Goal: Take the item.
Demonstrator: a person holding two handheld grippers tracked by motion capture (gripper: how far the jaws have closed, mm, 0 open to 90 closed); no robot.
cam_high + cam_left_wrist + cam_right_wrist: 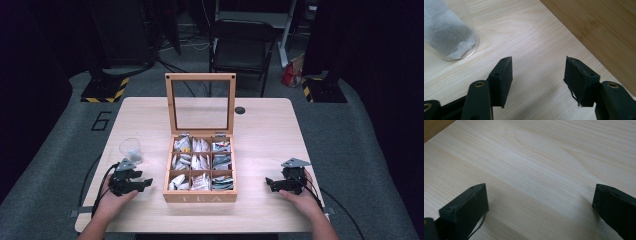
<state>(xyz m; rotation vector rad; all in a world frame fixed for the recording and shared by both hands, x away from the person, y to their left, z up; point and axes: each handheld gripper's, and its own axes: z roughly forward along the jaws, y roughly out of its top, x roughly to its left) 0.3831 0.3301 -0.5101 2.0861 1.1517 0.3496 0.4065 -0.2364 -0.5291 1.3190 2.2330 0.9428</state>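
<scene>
A wooden tea box with its glass lid raised stands mid-table; its compartments hold several tea bags. A clear glass with a tea bag inside stands left of the box, also at the upper left of the left gripper view. My left gripper rests on the table just in front of the glass, open, nothing between its pads; the box's side wall is to its right. My right gripper lies on the table right of the box, open over bare wood, with its pads empty.
The light wooden table has a small black round grommet behind the box. A black folding chair and stand bases with striped tape are on the grey floor beyond the table.
</scene>
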